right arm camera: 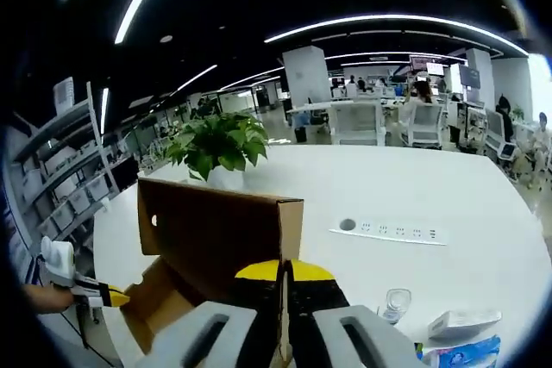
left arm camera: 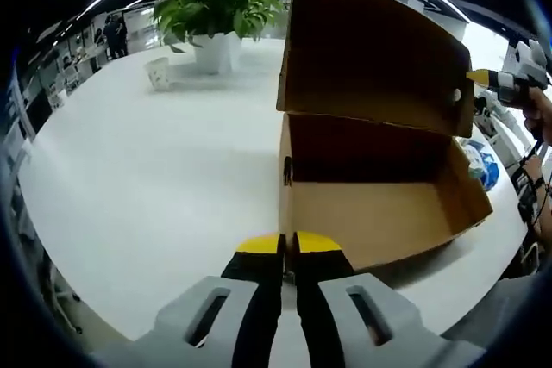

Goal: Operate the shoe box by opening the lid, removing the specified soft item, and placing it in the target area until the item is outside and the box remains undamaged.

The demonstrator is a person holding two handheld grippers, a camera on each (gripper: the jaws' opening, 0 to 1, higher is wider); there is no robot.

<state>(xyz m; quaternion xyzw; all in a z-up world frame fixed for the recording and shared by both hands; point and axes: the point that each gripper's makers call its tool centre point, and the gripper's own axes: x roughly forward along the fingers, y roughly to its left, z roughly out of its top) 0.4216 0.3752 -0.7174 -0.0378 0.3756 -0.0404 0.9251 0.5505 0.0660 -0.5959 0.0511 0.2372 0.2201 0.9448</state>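
Shoe box [left arm camera: 379, 204] lid [right arm camera: 220, 234] up | right tool [right arm camera: 282, 271] pinching lid | left tool [left arm camera: 287, 243] pressed together

My brown cardboard shoe box [left arm camera: 379, 204] sits open on the white desk [left arm camera: 155, 178], its lid [left arm camera: 375, 49] raised upright, interior looking bare.

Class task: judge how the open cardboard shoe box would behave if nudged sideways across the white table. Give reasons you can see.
The shoe box probably slides easily: the table looks smooth and the interior shows nothing. It may tip backward, since the raised lid stands tall above it. The thin cardboard walls would likely flex rather than stay rigid.
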